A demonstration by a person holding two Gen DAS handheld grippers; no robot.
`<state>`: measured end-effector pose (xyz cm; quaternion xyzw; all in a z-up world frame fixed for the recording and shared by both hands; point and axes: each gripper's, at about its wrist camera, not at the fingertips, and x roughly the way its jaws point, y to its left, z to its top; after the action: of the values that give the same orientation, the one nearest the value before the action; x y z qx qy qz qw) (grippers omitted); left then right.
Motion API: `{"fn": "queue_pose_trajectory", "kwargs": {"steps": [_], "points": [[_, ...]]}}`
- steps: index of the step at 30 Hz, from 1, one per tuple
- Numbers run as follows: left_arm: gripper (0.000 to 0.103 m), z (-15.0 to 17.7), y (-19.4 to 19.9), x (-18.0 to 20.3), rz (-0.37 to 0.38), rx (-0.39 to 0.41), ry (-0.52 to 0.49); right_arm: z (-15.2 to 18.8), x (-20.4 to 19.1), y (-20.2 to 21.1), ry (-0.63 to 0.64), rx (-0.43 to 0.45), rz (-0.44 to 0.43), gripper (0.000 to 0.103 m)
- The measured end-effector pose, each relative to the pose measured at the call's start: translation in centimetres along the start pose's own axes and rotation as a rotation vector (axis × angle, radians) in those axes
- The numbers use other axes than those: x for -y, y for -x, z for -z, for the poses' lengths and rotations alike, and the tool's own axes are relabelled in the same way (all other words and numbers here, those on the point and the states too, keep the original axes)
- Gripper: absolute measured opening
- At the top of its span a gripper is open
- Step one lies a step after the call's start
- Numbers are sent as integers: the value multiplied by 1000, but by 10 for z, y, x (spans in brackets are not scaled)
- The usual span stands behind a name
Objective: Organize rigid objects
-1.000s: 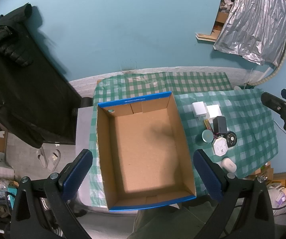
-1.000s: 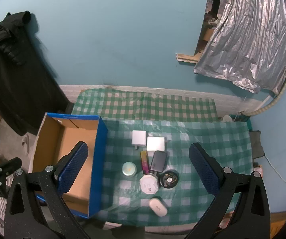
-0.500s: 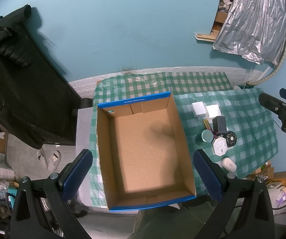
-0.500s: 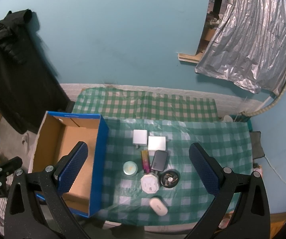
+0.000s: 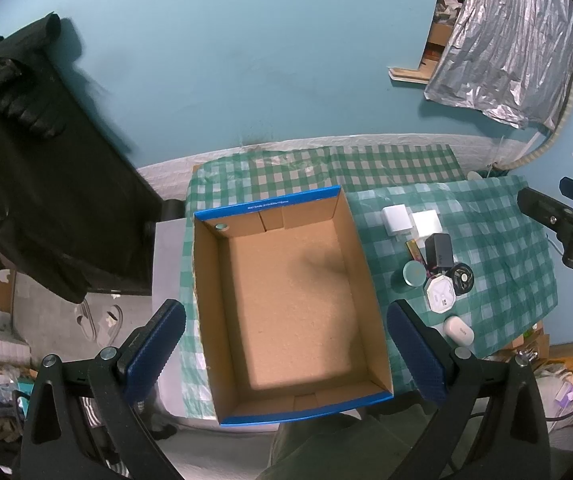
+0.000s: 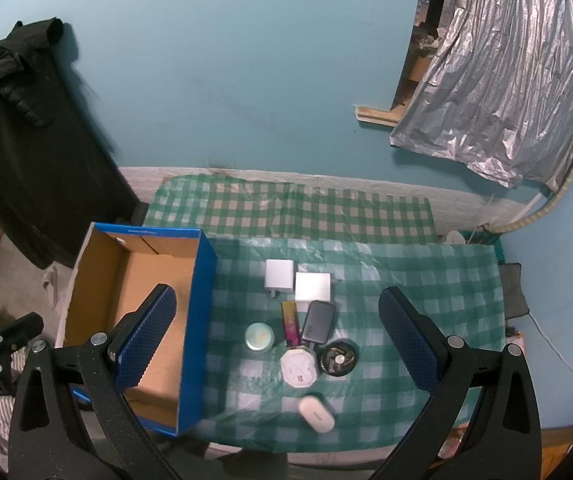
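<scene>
Little has been changed since the earlier frames: in the right wrist view a slight upward shift of the whole scene is noted, and the items themselves have not been displaced. The left tongs [image 5: 286,356] are held wide open and empty above the cardboard box [image 5: 290,300], which is seen to contain nothing. The right tongs [image 6: 276,336] are likewise spread wide with nothing gripped, poised over the cluster of small items on the tabletop [image 6: 426,280].

In the right wrist view the cluster is placed as follows: two white chargers [image 6: 279,274] at 12 o'clock, a dark power bank [image 6: 318,321] at the centre, a round tin [image 6: 259,337] at 9 o'clock, a white octagonal case [image 6: 298,369] and a black round dish [image 6: 338,358] at 6 o'clock, and a white earbud case [image 6: 316,414] nearest the camera. The box lies at 9 o'clock of the cluster, apart from it.

It is judged that sorting has not yet begun; a descent upon a first item is called for.
</scene>
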<state>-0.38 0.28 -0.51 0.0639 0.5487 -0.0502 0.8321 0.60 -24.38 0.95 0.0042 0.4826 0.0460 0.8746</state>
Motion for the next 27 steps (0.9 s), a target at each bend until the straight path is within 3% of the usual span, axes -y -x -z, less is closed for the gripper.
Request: {"fn": "queue_pose_trajectory", "kwargs": {"steps": [15, 23, 27], "points": [[102, 2, -7, -6, -21, -24, 1, 9, 3, -5, 0, -20, -7, 102], [102, 10, -32, -47, -82, -72, 55, 22, 20, -26, 4, -58, -36, 102], [102, 19, -50, -66, -101, -109, 87, 35, 27, -42, 66, -82, -12, 102]]}}
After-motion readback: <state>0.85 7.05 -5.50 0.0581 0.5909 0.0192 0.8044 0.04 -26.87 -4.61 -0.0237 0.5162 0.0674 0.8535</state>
